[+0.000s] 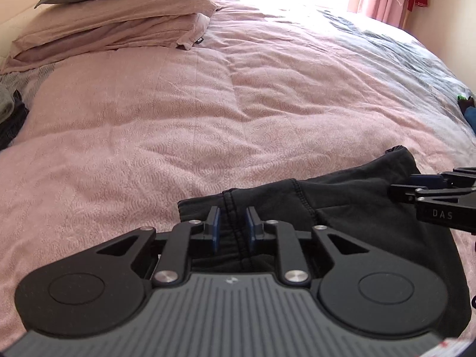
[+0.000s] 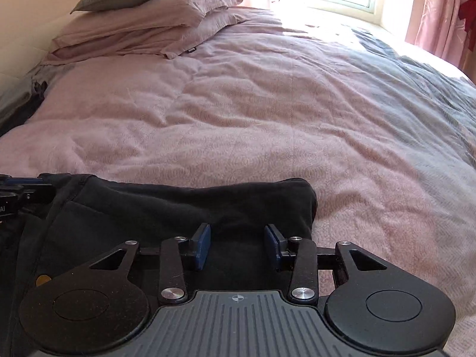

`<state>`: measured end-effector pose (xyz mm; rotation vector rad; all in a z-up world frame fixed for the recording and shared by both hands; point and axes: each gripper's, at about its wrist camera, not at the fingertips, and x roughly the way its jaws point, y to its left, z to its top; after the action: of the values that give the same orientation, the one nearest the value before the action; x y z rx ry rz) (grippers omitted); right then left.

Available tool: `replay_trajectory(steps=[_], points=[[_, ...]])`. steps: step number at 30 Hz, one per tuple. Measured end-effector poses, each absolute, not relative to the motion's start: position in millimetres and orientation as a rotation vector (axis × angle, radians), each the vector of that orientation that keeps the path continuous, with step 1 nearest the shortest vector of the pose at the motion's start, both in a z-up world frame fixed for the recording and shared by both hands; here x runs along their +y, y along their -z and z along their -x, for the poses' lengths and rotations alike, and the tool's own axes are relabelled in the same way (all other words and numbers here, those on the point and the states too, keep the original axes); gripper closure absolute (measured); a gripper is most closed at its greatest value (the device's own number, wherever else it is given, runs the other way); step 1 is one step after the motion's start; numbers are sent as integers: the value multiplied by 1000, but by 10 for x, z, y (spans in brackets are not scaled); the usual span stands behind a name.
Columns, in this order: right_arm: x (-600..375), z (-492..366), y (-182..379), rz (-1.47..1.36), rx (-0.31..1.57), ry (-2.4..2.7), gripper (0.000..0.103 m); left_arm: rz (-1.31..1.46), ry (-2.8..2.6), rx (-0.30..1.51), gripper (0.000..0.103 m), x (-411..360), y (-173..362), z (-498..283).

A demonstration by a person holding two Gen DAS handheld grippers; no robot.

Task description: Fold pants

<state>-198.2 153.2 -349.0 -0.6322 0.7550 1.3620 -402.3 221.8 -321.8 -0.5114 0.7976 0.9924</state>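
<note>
Soft black pants (image 1: 342, 205) with stitched seams lie rumpled on quilted pink bedspread (image 1: 178, 119).

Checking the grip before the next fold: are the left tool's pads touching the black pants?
Cannot tell. In the left wrist view the left tool straddles the seam of the black pants, with cloth between the pads, but whether either pad presses it is unclear.

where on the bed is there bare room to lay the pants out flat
Free: the wide pink bedspread between the black pants and the stacked pillows, reaching right to the grey blanket. Crowded: the near edge, with pants, left gripper and right gripper.
</note>
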Motion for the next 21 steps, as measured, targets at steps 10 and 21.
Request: replay_trajectory(steps=[10, 21], points=[[1532, 1974, 3354, 630, 784, -1340, 66, 532, -981, 797, 85, 2244, 3126, 4050], [688, 2291, 3051, 611, 786, -1408, 66, 525, -961, 821, 85, 1670, 2846, 4385]])
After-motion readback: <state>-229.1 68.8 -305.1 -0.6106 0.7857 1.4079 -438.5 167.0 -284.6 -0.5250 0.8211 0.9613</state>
